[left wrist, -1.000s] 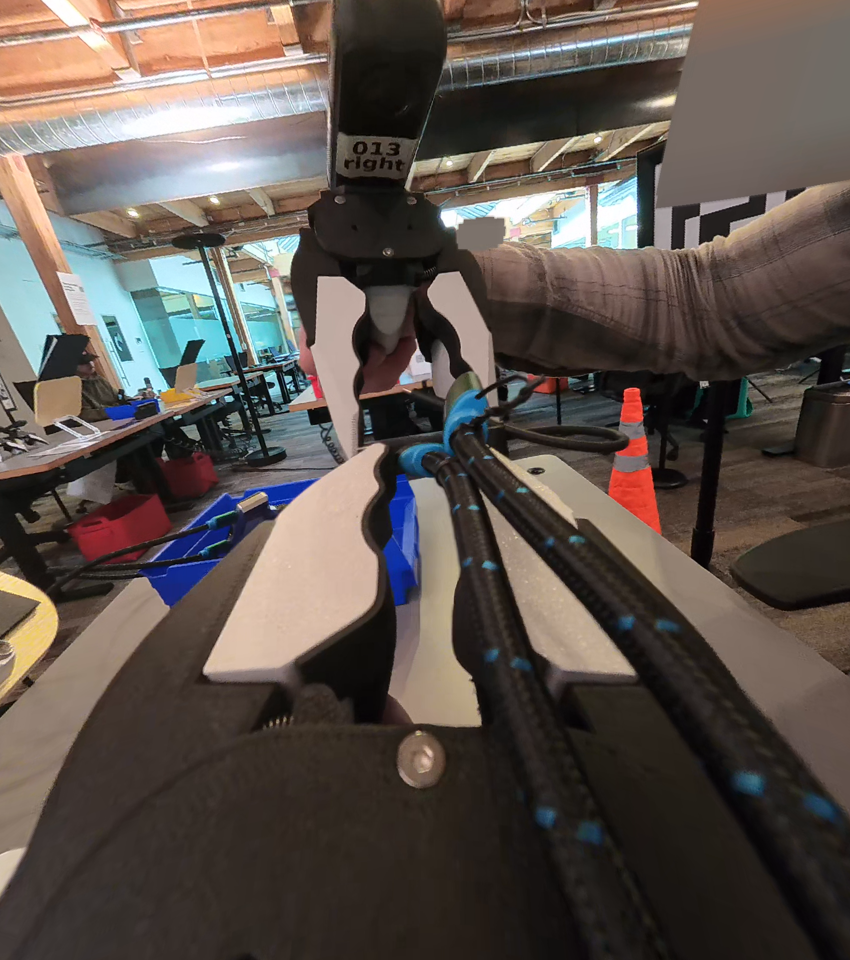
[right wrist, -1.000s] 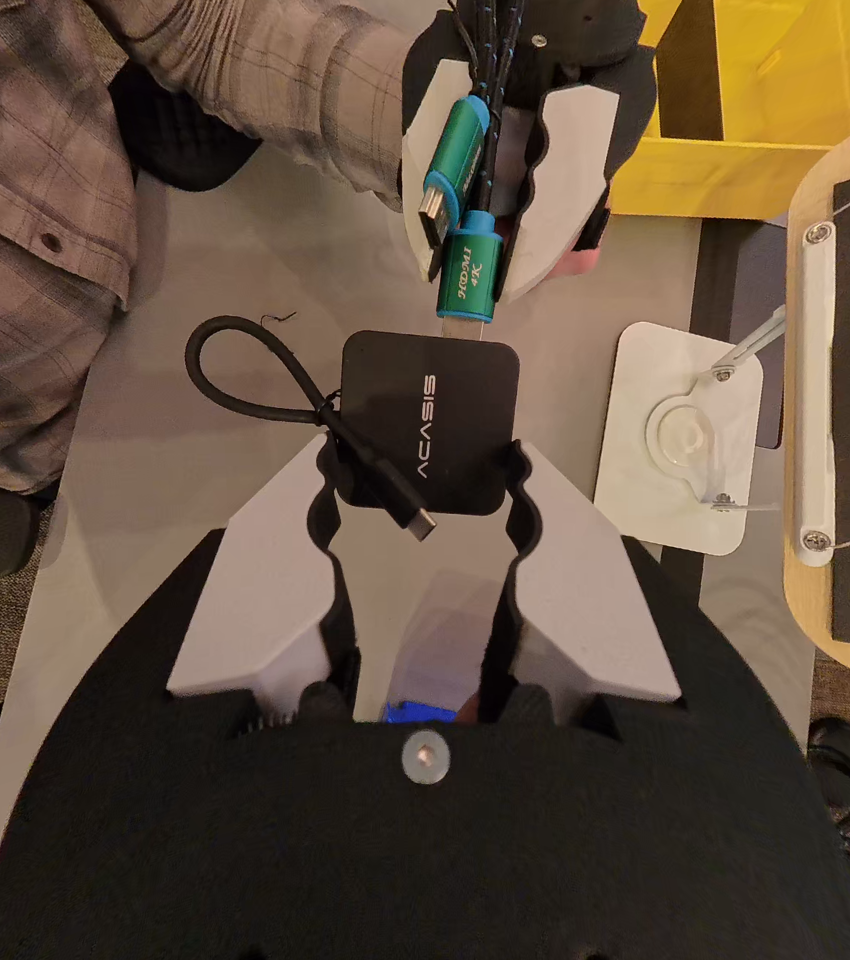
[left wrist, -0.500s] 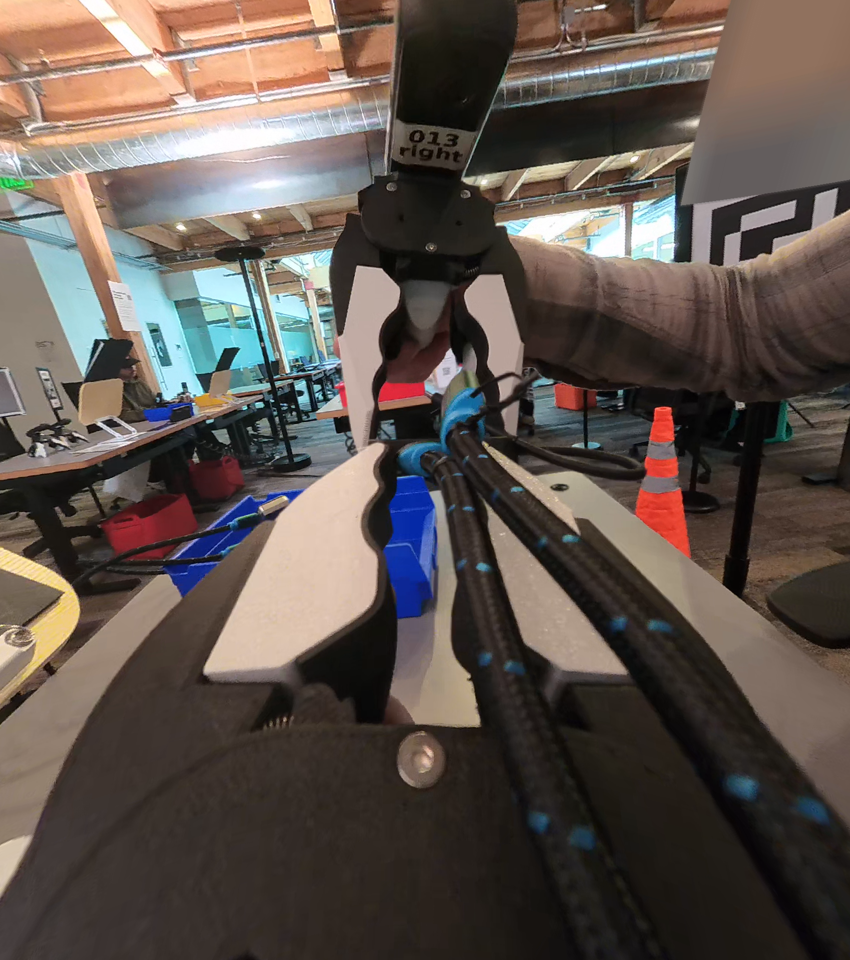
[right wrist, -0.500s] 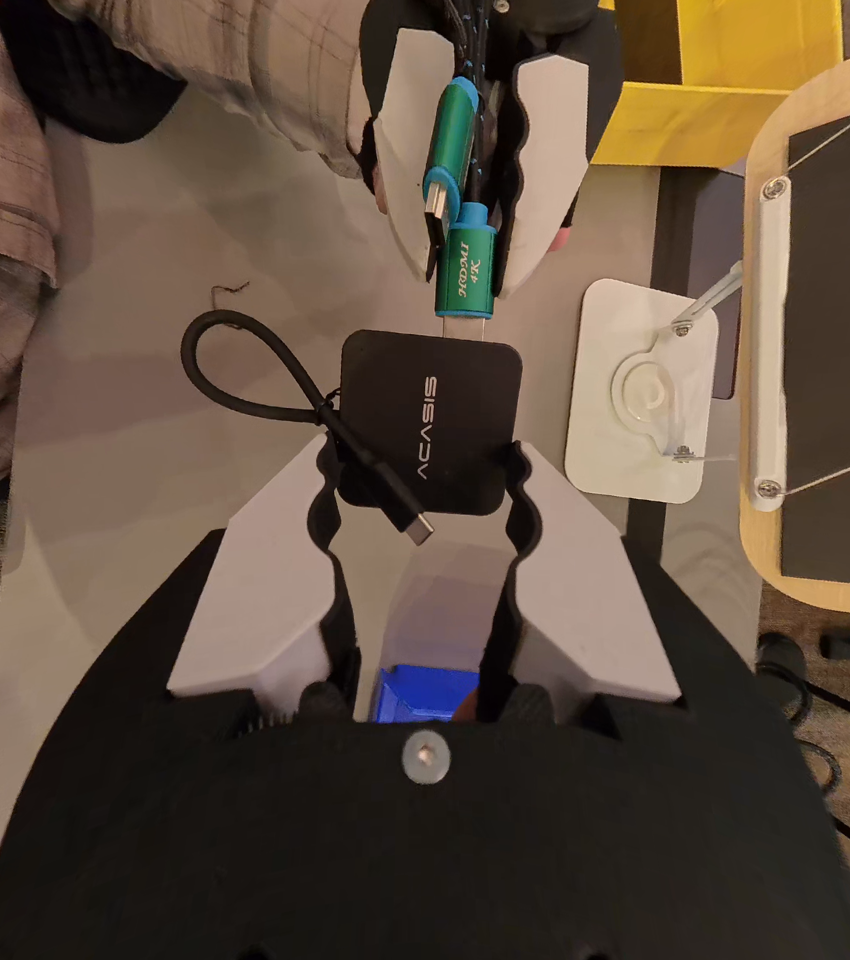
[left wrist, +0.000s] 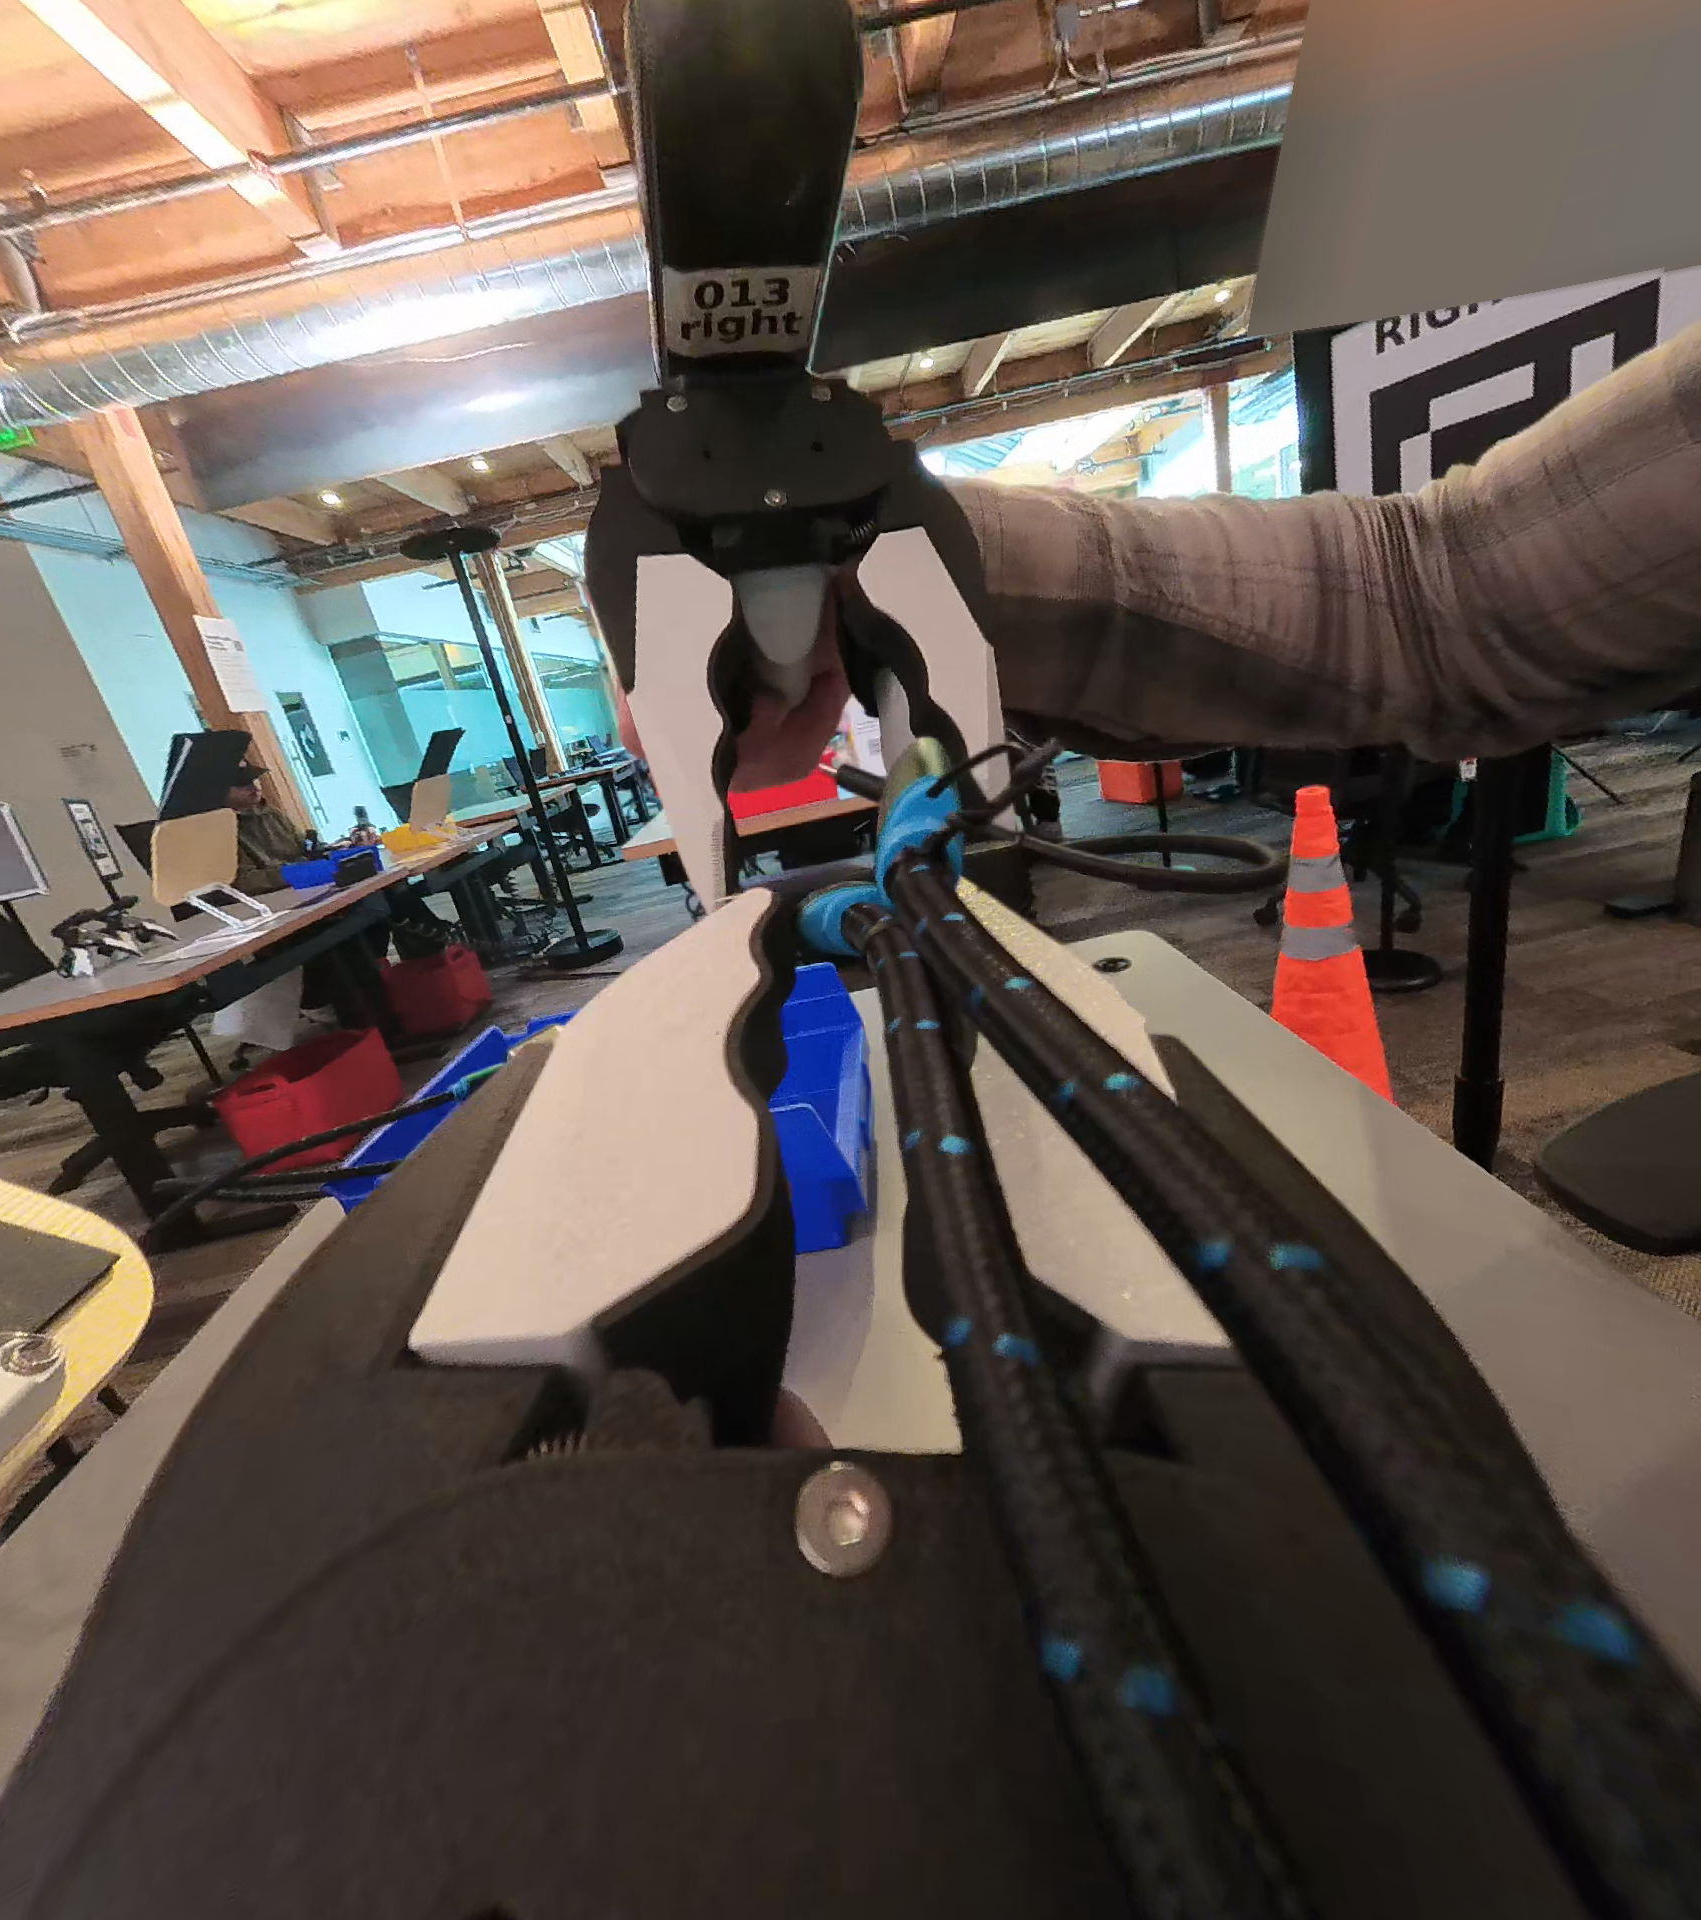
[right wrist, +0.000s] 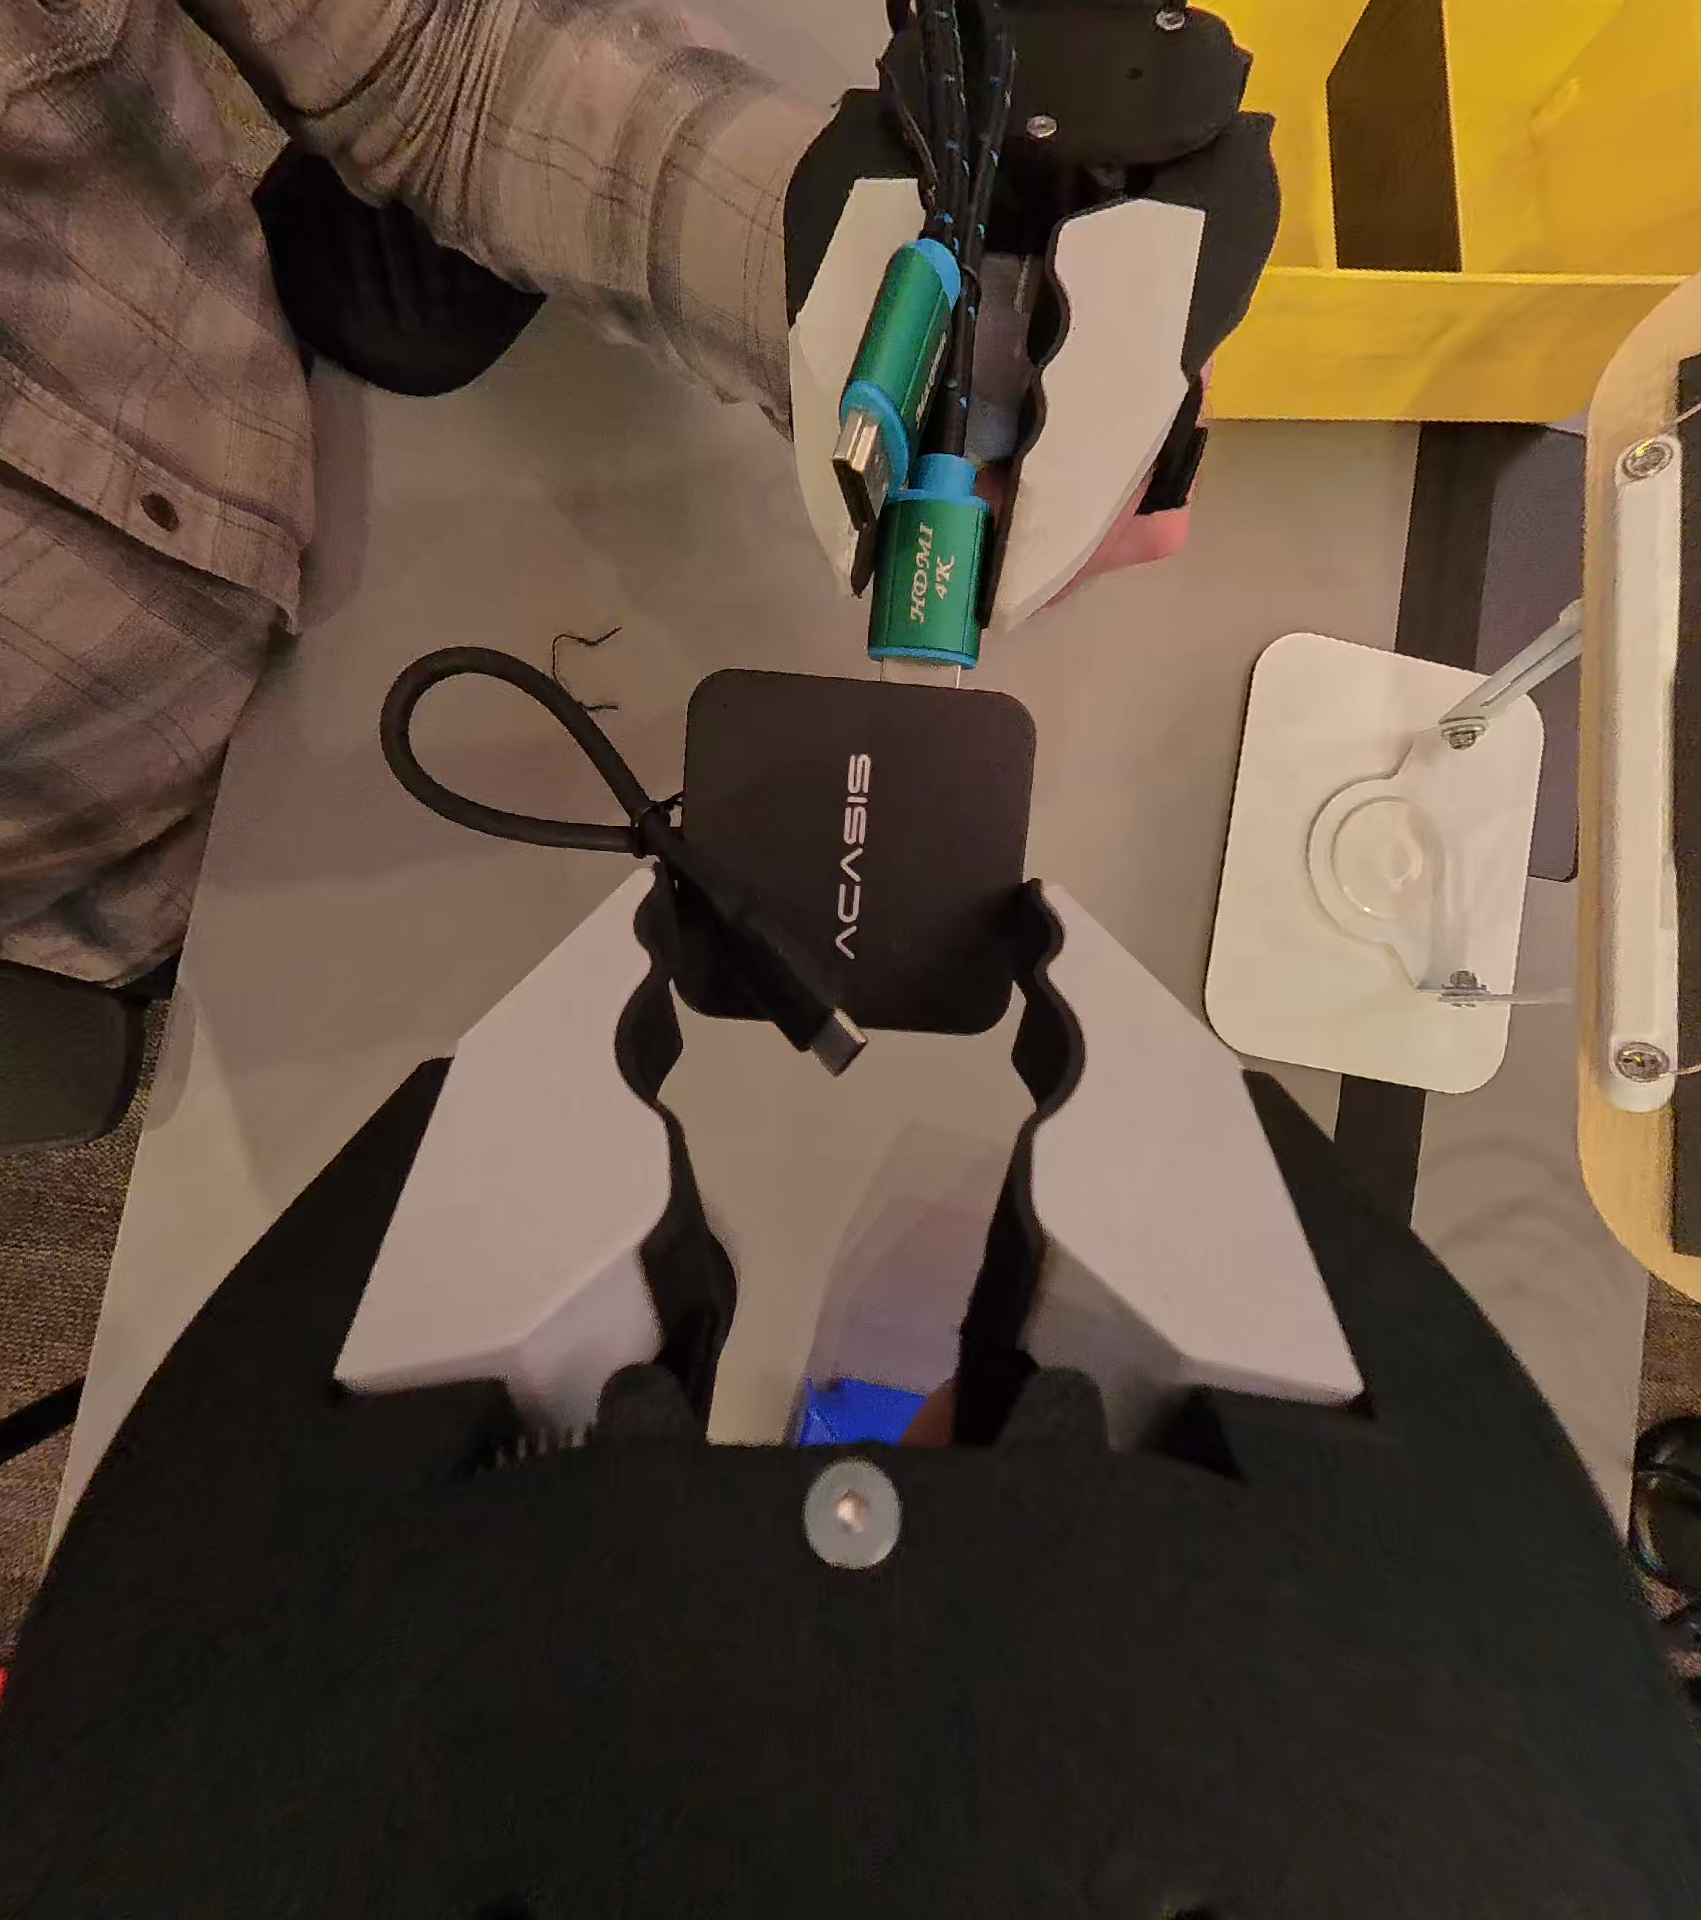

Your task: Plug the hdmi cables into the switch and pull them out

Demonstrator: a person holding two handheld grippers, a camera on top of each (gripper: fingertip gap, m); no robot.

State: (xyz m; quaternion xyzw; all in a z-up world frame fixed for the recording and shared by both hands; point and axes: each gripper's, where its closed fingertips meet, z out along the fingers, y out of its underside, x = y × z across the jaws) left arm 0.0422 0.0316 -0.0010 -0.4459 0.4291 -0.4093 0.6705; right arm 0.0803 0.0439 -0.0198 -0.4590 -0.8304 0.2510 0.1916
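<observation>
A grey table (right wrist: 472, 540) is seen from above, a yellow bin (right wrist: 1448, 301) at its far right. The black switch (right wrist: 856, 842) is clamped at its near end by the right gripper (right wrist: 846, 935). Two braided cables (left wrist: 1033, 1143) are pinched in the left gripper (right wrist: 939, 540); one green plug (right wrist: 924, 582) is seated in the switch's far edge, the other plug (right wrist: 898, 364) left free just beside it.
</observation>
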